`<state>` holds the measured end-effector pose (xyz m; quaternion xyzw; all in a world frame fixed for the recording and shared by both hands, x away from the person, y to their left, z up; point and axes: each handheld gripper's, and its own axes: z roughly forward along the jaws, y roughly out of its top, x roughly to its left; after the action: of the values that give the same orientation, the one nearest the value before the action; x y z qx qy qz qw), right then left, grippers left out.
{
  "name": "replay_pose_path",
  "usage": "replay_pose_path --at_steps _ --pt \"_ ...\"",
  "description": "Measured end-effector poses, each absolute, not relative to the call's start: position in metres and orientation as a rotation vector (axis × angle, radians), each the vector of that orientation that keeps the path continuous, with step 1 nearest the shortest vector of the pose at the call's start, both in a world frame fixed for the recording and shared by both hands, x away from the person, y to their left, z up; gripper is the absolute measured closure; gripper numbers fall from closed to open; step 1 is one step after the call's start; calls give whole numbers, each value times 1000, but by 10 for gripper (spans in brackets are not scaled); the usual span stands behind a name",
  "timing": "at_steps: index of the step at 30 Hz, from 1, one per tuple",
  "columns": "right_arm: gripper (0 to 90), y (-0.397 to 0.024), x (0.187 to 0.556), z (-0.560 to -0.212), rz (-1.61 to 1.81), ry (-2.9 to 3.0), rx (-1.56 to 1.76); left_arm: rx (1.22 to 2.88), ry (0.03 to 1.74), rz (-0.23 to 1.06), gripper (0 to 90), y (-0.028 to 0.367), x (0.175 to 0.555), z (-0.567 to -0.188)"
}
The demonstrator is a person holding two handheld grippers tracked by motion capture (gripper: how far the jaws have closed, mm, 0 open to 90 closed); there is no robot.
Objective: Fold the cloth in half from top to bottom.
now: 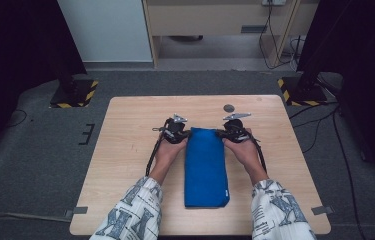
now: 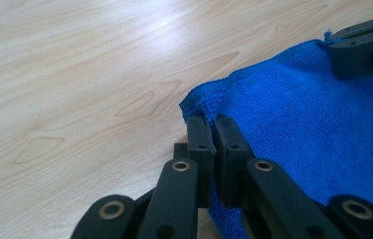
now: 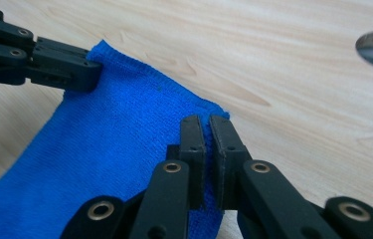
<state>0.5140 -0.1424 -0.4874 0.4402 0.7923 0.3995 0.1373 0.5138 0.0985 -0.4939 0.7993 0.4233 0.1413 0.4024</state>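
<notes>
The folded cloth (image 1: 206, 167) lies mid-table (image 1: 125, 150), a gripper at each far corner

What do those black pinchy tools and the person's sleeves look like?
Each tool, the left gripper and the right gripper, is black with two flat, straight jaws on linked bars joined by brass-ringed pins. Each carries a grey three-cornered plate on top and trails a black cable. The person's white sleeves have big dark letter-like prints.

Pale wooden table (image 1: 125, 200), folded blue cloth (image 1: 206, 170) lengthwise along its middle
</notes>
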Motion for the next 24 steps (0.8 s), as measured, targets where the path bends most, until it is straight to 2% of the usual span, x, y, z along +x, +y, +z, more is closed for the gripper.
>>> replay_pose_path --at_steps 12,24 --pt "854 -139 491 -459 1192 2267 1195 1979 1033 393 867 106 496 -459" --pt "854 -137 493 -445 1250 2228 1195 1920 1020 393 868 116 497 -452"
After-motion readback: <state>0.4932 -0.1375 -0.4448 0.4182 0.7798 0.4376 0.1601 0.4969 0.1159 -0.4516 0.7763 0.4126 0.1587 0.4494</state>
